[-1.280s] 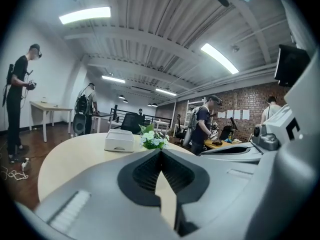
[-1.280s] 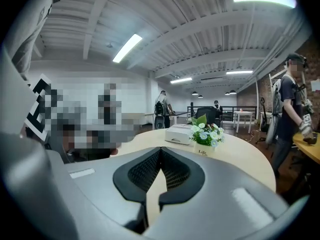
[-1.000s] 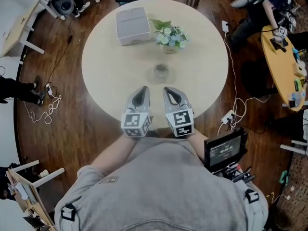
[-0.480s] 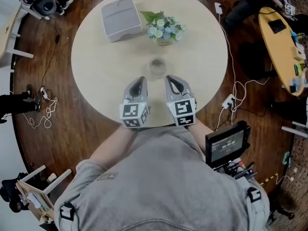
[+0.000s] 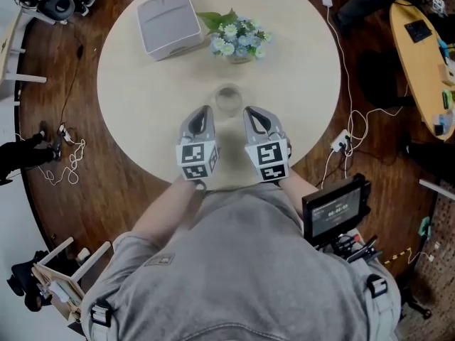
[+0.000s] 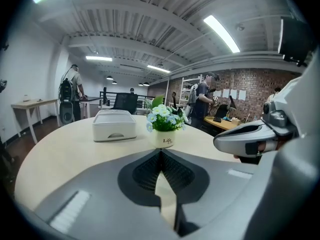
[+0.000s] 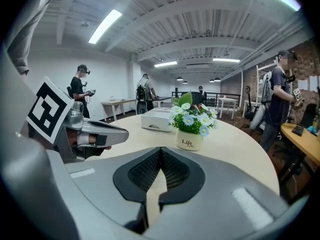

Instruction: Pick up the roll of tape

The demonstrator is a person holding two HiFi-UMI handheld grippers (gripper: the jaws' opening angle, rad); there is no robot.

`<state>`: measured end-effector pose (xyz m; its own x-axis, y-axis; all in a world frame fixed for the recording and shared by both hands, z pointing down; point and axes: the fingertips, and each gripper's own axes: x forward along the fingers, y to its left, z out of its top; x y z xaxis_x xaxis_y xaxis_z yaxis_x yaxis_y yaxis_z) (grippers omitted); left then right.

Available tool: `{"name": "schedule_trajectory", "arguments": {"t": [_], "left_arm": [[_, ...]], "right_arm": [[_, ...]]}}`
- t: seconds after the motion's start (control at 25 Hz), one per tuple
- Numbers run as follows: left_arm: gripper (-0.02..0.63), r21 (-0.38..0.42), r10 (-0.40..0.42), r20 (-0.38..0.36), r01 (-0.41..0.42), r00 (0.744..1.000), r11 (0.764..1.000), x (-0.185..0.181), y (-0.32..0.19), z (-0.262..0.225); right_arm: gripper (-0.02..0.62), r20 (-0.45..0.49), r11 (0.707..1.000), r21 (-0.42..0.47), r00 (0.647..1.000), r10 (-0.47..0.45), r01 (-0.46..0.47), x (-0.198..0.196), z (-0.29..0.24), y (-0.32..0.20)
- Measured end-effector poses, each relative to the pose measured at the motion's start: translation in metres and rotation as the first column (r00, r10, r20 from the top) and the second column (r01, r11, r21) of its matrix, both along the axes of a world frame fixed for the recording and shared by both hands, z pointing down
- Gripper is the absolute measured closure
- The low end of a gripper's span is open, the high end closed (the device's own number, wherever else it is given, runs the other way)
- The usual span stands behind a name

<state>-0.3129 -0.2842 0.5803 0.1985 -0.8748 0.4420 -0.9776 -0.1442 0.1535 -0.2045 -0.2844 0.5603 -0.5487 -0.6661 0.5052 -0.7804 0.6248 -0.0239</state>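
The roll of tape [image 5: 228, 99] is clear and lies flat near the middle of the round pale table [image 5: 142, 98]. My left gripper [image 5: 205, 110] is just to its near left, jaws shut and empty. My right gripper [image 5: 253, 111] is just to its near right, also shut and empty. Neither touches the roll. In the left gripper view the left gripper [image 6: 161, 151] has its jaws meeting at the tip, and the right gripper [image 6: 250, 139] shows beside it. In the right gripper view the right gripper [image 7: 161, 149] is likewise shut. The roll is hidden in both gripper views.
A white box [image 5: 168, 23] and a small pot of flowers [image 5: 234, 40] stand on the far half of the table. A monitor rig [image 5: 334, 208] sits at my right hip. Cables [image 5: 341, 84] trail over the wooden floor. People stand in the room behind.
Both grippers have moved forward over the table and lower, closing on the roll of tape until their tips flank its near side. Both jaws stay shut.
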Motion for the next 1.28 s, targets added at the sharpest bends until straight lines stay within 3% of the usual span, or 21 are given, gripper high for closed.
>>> {"name": "schedule_trajectory", "arguments": {"t": [0.2,0.36,0.52,0.72,1.28], "left_arm": [[0.606,-0.054,-0.001,0.038,0.003,0.999,0.999,-0.003,-0.015,0.019],[0.599,-0.107,0.043,0.064,-0.036,0.997,0.994,0.001,-0.024,0.036],[0.492,-0.171,0.090,0.077,-0.076,0.993,0.982,0.006,-0.034,0.054],[0.440,-0.256,0.167,0.087,-0.140,0.982,0.956,0.018,-0.044,0.074],[0.425,-0.434,0.311,0.127,-0.229,0.942,0.871,0.030,-0.060,0.114]], "right_arm": [[0.580,-0.008,0.999,-0.035,1.000,-0.013,0.013,0.001,0.015,-0.010],[0.580,-0.006,0.998,-0.058,1.000,-0.023,0.023,0.001,0.025,-0.016],[0.580,-0.003,0.997,-0.078,1.000,-0.024,0.023,0.002,0.033,-0.022],[0.580,0.001,0.995,-0.101,1.000,-0.011,0.011,0.006,0.040,-0.027],[0.581,0.000,0.991,-0.136,1.000,0.015,-0.015,0.014,0.055,-0.040]]}}
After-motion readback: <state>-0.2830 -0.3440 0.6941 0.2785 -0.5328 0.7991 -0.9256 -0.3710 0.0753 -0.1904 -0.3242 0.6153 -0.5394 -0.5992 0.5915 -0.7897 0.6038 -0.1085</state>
